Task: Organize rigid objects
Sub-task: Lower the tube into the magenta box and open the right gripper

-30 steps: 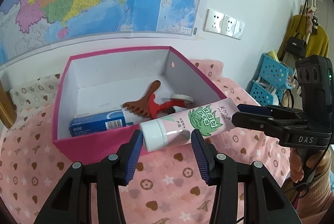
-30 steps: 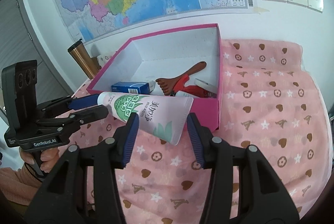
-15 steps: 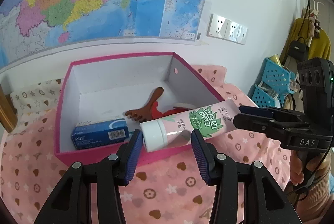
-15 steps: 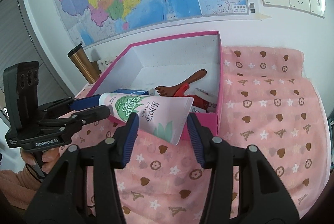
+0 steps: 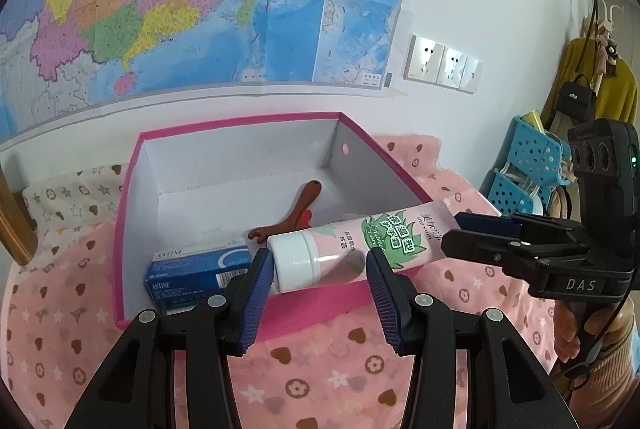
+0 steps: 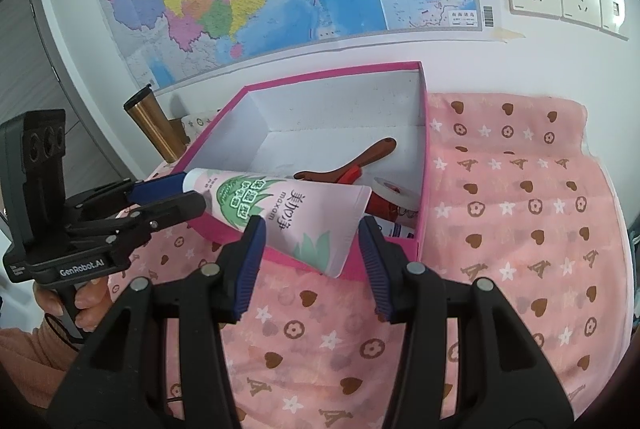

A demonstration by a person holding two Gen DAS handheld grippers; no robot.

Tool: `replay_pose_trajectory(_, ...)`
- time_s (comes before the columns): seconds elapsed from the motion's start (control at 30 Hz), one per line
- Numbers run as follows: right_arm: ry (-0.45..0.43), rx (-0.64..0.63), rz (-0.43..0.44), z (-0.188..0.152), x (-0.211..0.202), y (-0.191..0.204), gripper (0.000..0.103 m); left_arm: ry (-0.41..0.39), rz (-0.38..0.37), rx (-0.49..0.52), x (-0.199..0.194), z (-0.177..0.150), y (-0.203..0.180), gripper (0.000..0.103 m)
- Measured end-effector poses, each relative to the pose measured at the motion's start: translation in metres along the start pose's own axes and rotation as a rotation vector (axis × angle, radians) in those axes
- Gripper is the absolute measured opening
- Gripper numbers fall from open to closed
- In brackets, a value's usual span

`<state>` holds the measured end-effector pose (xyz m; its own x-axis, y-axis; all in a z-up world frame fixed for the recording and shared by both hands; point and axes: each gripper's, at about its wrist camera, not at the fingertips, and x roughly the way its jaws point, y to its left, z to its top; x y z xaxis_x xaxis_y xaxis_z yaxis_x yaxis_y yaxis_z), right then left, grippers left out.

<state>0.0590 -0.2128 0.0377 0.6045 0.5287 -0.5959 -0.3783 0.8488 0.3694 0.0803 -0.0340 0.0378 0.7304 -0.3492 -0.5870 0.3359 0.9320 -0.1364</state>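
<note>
Over pink cloth [image 6: 520, 229], both grippers [image 5: 318, 279] [image 6: 310, 251] clamp the tube [image 5: 352, 249]; uneven release could tip it outside the box [image 5: 224, 133].

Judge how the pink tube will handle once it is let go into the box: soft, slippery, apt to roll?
The tube likely gives under pressure: its tail is a flat crimp. Its glossy skin may slide between the pads. Its round white cap could let it roll, though the flat tail should limit that.

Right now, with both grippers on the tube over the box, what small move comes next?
Probably lower the pink tube a little into the pink box, toward the bare floor behind the blue carton. It hangs over the near wall, cap in the left gripper, crimped end in the right gripper.
</note>
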Motion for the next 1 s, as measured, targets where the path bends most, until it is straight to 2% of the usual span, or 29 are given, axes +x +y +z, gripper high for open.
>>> replay_pose_trajectory(1.0,0.048,-0.008,-0.052,0.015,0.027,-0.008,0.051,0.046,0.032,-0.027,0.03,0.007,0.009,0.048)
